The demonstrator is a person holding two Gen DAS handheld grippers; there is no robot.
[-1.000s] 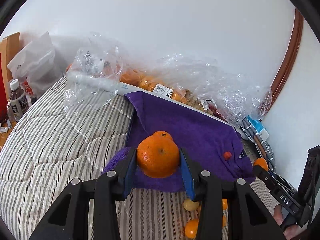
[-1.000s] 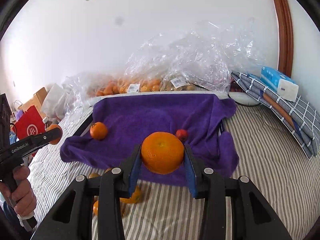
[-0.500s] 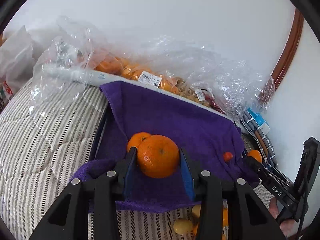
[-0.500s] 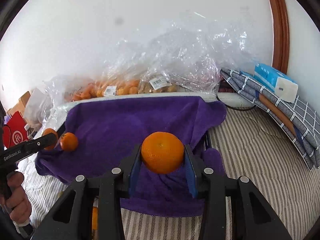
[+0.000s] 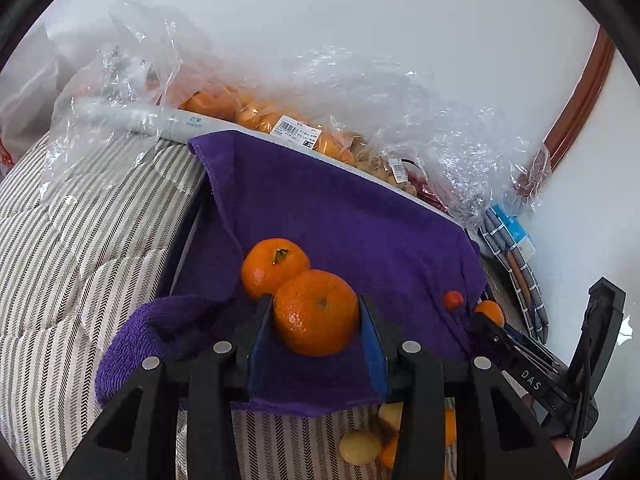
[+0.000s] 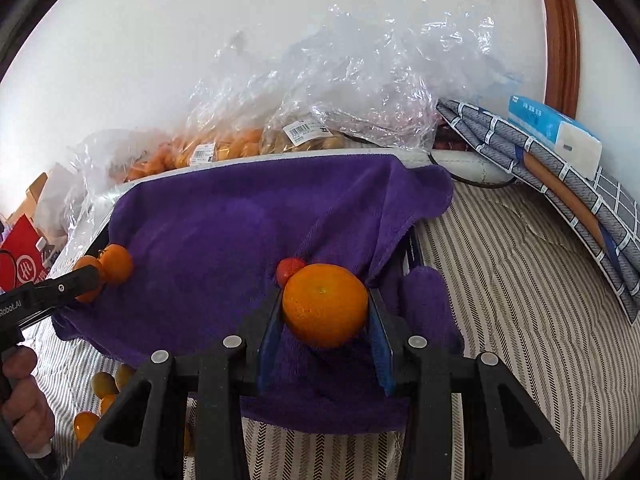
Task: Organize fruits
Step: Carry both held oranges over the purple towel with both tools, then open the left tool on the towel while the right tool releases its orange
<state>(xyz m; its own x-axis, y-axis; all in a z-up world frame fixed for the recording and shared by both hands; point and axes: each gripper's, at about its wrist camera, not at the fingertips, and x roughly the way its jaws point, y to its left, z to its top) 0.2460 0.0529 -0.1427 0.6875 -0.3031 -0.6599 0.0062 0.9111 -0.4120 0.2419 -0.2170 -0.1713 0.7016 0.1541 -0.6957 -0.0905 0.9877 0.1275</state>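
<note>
**Gripping an orange in each tool over the purple towel**

Pinching from both sides, the left gripper [image 5: 316,314] has its blue-padded jaws closed on the left orange [image 5: 316,312], which fills the gap between them. A second loose orange [image 5: 274,266], stem up, lies on the purple towel [image 5: 340,216] touching the held one on its far left side.

The right gripper [image 6: 325,307] likewise clamps the right orange [image 6: 325,305] squarely between its jaws, held above the towel's near right part. A small red fruit [image 6: 289,269] sits on the towel just behind that orange.

Further out, the towel is draped over what looks like a tray, its corners hanging onto a striped bed cover [image 6: 500,300]. Small yellow and orange fruits [image 5: 360,446] lie on the cover below the towel's near edge. Behind the towel, clear plastic bags [image 6: 320,92] with labelled fruit packs lean against a white wall. To the right lie a folded checked cloth [image 6: 560,184] with a blue tissue pack [image 6: 554,136] on it, beside a brown door frame.
</note>
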